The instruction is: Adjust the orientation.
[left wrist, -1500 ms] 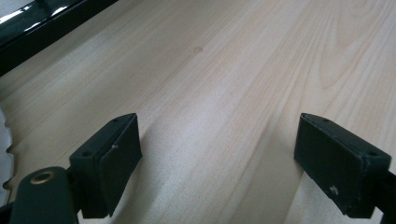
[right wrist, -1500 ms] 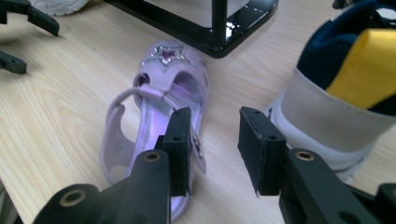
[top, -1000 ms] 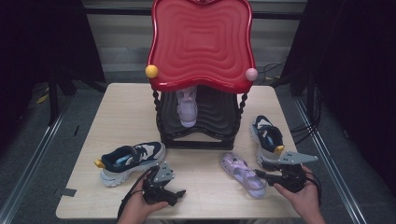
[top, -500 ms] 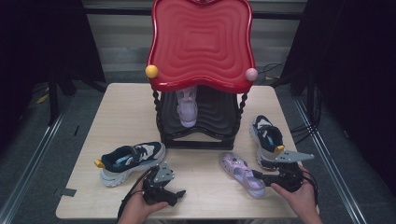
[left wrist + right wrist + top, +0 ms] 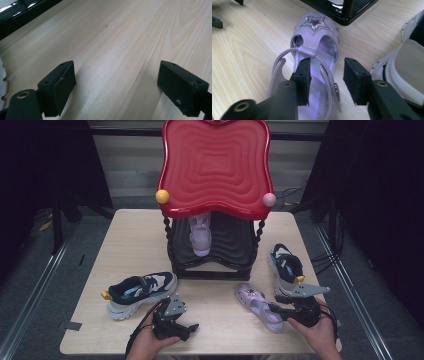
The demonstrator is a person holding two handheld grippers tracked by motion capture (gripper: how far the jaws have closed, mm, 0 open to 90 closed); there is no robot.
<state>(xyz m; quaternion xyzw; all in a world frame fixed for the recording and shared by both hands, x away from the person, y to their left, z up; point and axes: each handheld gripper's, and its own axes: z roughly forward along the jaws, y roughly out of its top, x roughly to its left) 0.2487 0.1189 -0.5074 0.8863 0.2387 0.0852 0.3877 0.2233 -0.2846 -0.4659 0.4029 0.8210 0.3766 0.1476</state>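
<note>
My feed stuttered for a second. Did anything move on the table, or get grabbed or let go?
Hardly anything. The right gripper stays at the heel of the purple sandal, jaws open astride its side, not closed on it; any shift is too small to tell. The left gripper remains open over bare table. The rack, the sandal on it and both sneakers lie as before.

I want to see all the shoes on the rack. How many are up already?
One purple sandal sits on the rack. The right gripper has open jaws around the other sandal's side, not lifted. Both sneakers wait on the table; the left gripper is open.
</note>
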